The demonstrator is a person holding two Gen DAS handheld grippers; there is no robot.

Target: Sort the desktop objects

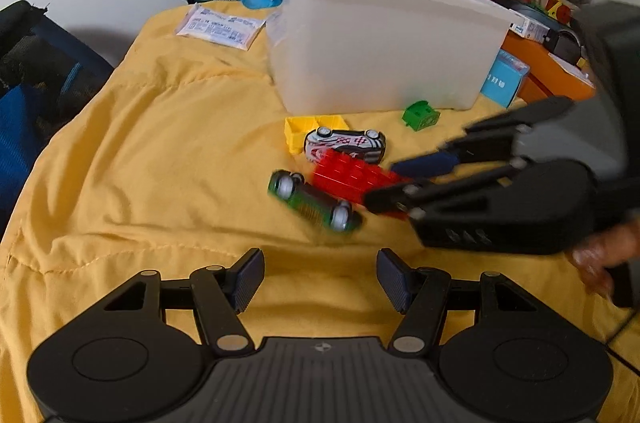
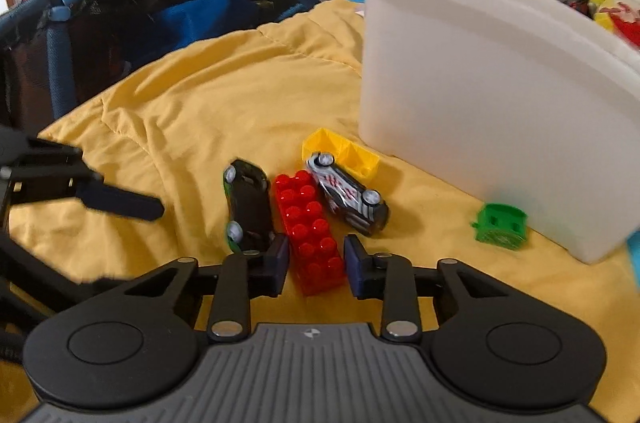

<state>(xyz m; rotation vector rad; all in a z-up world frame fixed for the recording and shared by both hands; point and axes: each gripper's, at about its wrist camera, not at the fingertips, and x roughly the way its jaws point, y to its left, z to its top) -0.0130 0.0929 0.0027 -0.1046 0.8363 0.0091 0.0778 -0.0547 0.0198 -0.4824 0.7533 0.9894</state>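
Right gripper (image 2: 316,265) straddles the near end of the red brick (image 2: 310,233) on the yellow cloth (image 2: 180,103), its pads narrowed around it but not visibly touching. From there the brick's long axis runs toward eleven o'clock, between two toy cars. Left gripper (image 1: 320,279) hangs spread and empty, farther off.

I see a red brick (image 2: 311,237), a green car (image 2: 247,205), a black-and-white striped car (image 2: 346,196), and a yellow cloth (image 2: 200,111) under them.
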